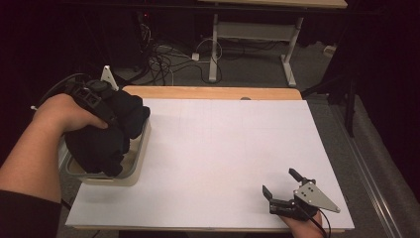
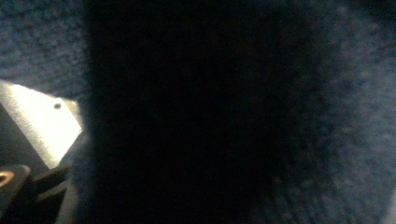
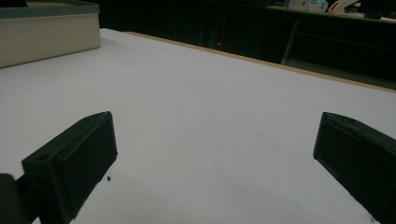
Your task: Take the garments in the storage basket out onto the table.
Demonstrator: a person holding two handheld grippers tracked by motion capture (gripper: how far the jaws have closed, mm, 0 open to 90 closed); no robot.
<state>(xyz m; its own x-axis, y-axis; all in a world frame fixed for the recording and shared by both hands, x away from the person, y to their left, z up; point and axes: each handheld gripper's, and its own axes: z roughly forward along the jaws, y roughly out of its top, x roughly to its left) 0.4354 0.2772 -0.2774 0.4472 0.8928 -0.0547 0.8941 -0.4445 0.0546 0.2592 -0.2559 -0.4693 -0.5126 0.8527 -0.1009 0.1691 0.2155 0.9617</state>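
Dark fleecy cloth (image 1: 106, 134) is bunched over the cream bin (image 1: 140, 163) at the table's left edge, with the left gripper (image 1: 99, 101) buried in it; whether its jaws are clamped cannot be told. The right gripper (image 1: 281, 186) rests near the white tabletop's (image 1: 223, 148) front right corner, jaws spread wide and holding nothing.

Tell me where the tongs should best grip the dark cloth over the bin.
Probably the bunched upper fold of the dark cloth, taken from above: it is heaped over the bin by the left tongs, so its top is freest. The right tongs sit open, far away.

A white-topped table (image 1: 223, 158) carries a cream bin (image 1: 138, 161) at its left edge.
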